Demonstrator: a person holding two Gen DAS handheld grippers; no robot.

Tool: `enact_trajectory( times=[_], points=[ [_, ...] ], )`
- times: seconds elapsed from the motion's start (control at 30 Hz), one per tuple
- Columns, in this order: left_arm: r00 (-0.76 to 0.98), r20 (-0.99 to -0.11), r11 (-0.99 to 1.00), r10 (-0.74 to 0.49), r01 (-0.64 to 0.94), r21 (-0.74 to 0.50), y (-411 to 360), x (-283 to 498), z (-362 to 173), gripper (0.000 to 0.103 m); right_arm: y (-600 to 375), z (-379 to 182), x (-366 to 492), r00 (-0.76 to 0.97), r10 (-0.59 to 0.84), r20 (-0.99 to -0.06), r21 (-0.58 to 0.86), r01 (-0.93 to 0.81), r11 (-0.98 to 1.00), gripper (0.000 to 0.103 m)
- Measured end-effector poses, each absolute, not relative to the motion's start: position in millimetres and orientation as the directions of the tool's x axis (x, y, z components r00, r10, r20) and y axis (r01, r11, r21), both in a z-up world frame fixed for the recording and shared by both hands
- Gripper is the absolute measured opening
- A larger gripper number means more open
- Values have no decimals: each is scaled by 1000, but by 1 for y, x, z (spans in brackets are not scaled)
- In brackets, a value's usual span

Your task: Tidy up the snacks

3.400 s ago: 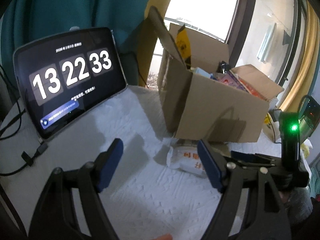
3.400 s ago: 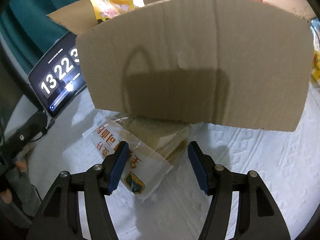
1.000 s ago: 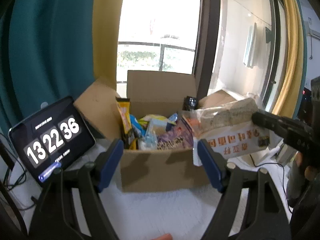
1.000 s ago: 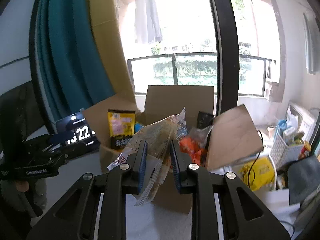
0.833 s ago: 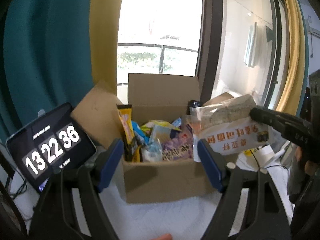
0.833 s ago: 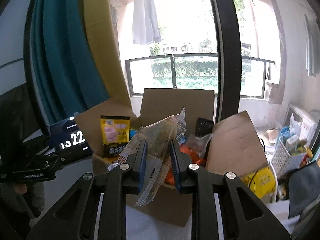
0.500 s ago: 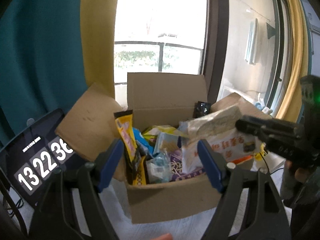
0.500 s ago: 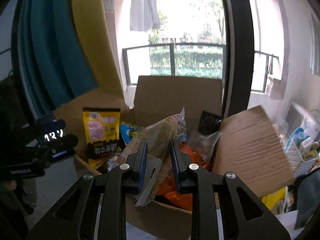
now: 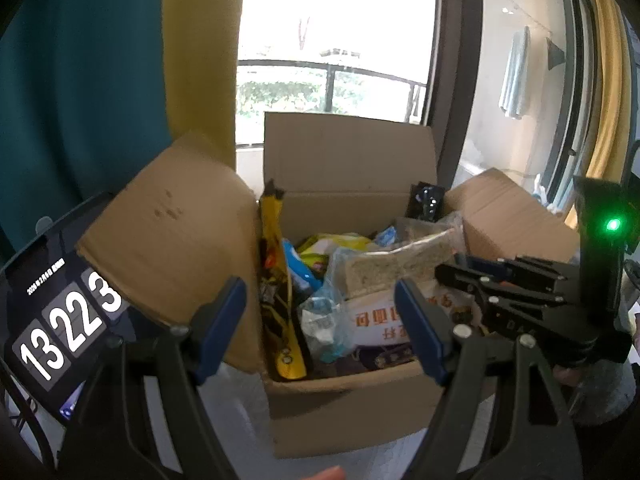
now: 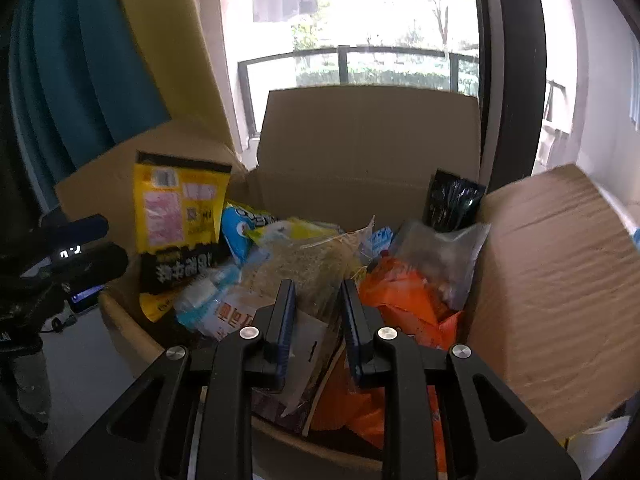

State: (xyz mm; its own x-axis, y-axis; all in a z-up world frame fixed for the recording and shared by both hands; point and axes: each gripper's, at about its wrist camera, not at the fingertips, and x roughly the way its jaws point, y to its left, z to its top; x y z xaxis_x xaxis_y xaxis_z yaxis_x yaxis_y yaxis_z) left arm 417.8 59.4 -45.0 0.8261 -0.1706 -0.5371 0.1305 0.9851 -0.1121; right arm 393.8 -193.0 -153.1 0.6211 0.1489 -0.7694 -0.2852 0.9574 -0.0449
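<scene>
An open cardboard box (image 9: 352,408) holds several snack packs; it also shows in the right wrist view (image 10: 560,272). My right gripper (image 10: 316,300) is shut on a clear bread packet (image 10: 304,264) and holds it inside the box, over the other snacks. In the left wrist view the right gripper (image 9: 452,274) reaches in from the right with the bread packet (image 9: 392,268). My left gripper (image 9: 320,320) is open and empty, in front of the box's near wall.
A tablet clock (image 9: 52,336) leans at the left of the box. A yellow and black pack (image 10: 180,220) stands upright at the box's left side. An orange pack (image 10: 408,296) lies at the right. A window and curtains are behind.
My right gripper has lifted the bread packet from the table, carried it over the box and lowered it in among the snacks. My left gripper has risen and moved closer to the box.
</scene>
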Motion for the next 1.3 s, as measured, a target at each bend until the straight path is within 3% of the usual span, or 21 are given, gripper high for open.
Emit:
enact_trajectory(
  times=[0.43,0.63,0.93,1.07,1.3],
  points=[
    [814,-556,985,-170,125,-120,60,427,-56,78,-191,-161,397,605,134,-785,-41,-267,963,26],
    [822,-539,983,-183,139,-121,53,418,-49,78,-191,-145,387,630,104,-770,-68,-243,968,41],
    [840,-509,981,-188,139,-133,47,392,-33,78,-201,-119,362,650,60,-758,-99,-206,974,51],
    [849,-495,982,-184,134,-135,45,378,-26,94,-202,-103,345,676,31,-736,-131,-188,973,52],
    [874,-459,984,-162,109,-141,48,341,-14,95,-196,-81,313,705,33,-709,-138,-184,973,57]
  ],
)
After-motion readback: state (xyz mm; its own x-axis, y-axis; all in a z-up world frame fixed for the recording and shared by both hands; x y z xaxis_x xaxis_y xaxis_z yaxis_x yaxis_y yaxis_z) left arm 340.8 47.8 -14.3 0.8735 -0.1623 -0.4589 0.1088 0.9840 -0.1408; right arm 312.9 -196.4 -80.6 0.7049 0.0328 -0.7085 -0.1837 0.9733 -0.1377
